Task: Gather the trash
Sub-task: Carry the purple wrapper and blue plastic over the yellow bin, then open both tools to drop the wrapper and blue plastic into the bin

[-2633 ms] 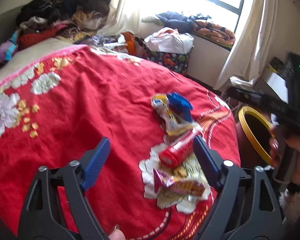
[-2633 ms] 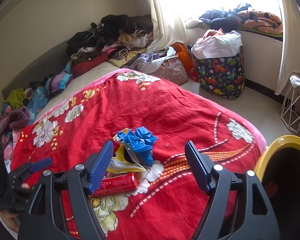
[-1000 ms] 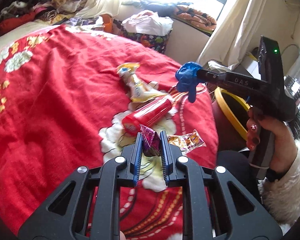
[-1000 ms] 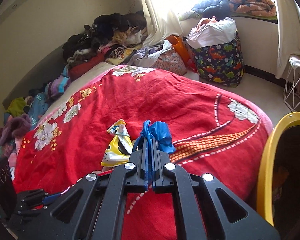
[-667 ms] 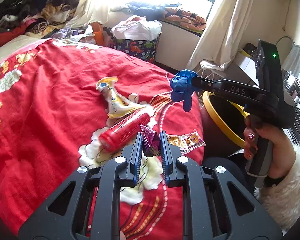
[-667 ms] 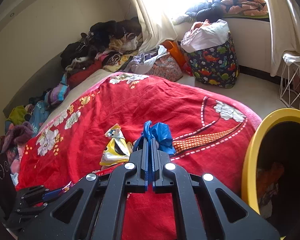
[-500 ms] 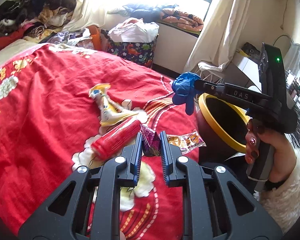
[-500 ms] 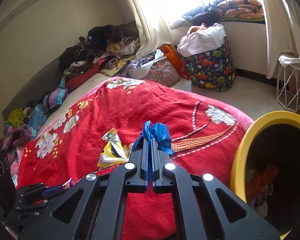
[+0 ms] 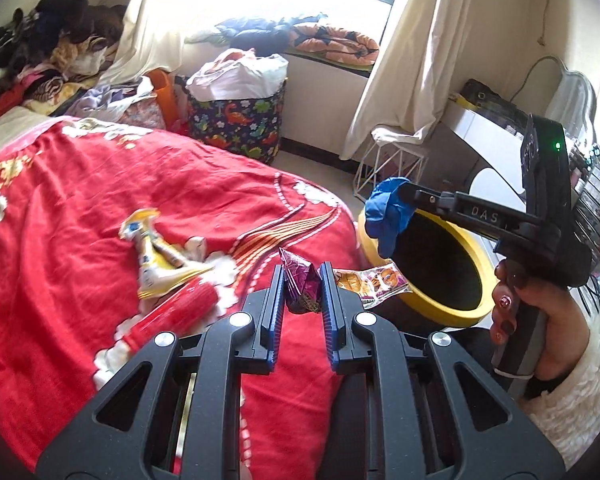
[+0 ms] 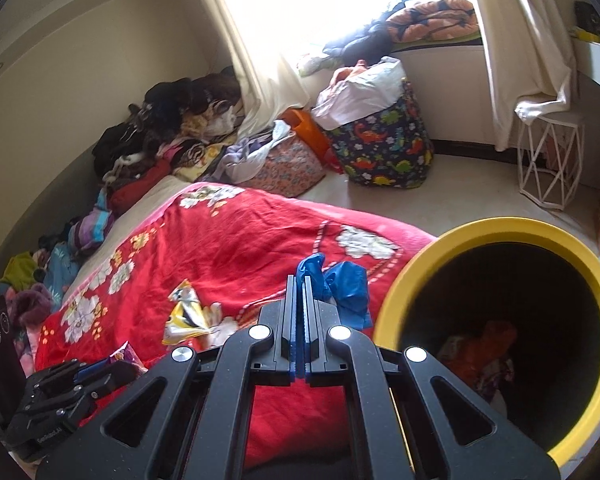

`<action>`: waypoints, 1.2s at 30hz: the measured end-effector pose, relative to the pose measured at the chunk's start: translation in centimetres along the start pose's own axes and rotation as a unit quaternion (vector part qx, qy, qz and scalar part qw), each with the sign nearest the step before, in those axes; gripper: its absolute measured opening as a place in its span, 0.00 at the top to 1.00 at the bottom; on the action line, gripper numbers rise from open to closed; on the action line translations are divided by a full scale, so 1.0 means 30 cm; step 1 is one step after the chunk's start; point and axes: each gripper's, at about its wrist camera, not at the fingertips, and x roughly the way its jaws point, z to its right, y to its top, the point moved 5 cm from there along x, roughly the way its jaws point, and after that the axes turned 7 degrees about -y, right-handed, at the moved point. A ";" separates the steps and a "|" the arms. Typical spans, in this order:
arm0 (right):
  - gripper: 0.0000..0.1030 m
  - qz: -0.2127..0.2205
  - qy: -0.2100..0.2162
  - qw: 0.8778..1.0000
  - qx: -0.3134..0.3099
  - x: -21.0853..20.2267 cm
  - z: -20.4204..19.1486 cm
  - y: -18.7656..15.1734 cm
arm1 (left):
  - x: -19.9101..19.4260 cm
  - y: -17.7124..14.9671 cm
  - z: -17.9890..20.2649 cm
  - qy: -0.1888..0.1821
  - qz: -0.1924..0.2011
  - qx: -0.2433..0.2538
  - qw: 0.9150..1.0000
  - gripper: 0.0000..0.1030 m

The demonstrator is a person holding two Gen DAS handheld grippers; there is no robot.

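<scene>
A crinkled purple foil snack wrapper point(image 9: 302, 288) is pinched at its twisted end between the blue pads of the left gripper point(image 9: 302, 294), with its printed tail point(image 9: 374, 282) fanned out to the right, clear of the bedspread and just short of the bin. It is judged to be nearly weightless, thin, slick and springy, so a hold on the bunched end is likely safer than one on the flat film, which could slide out. A crumpled blue plastic glove point(image 10: 342, 286) is clamped in the fully closed right gripper point(image 10: 300, 280), most of it drooping limp past the tips; it looks soft, light and floppy, and is seen from the left wrist view hanging right at the near rim of the yellow-rimmed trash bin point(image 10: 412, 276). Since it can cling to the pads, a clean drop is expected only with the jaws spread wide over the dark opening, where earlier scraps point(image 10: 480, 352) are already visible at the bottom. On the red floral bedspread point(image 9: 100, 200), two pieces are left uncollected: a yellow snack bag point(image 9: 156, 256), flat and crackly, best taken at a crimped edge, and beside it a red cylindrical snack tube point(image 9: 172, 314), stiffer and inclined to roll, best gripped across its body. Beyond the bed, a dinosaur-print laundry basket point(image 9: 240, 124) and a white wire stand point(image 10: 548, 164) are seen by the window.
</scene>
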 end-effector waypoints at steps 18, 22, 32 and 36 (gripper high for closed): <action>0.98 0.023 -0.048 0.996 0.072 -0.108 0.275 0.007 | 0.165 0.066 0.205 -0.036 -0.012 0.044 0.998 0.88; 0.98 0.031 -0.062 0.994 0.088 -0.140 0.338 0.008 | 0.191 0.073 0.241 -0.043 -0.016 0.052 0.998 0.88; 0.98 0.046 -0.084 0.988 0.118 -0.185 0.440 0.004 | 0.242 0.079 0.326 -0.058 -0.018 0.071 0.996 0.88; 0.98 0.051 -0.098 0.986 0.129 -0.202 0.481 0.000 | 0.273 0.078 0.359 -0.063 -0.022 0.080 0.995 0.88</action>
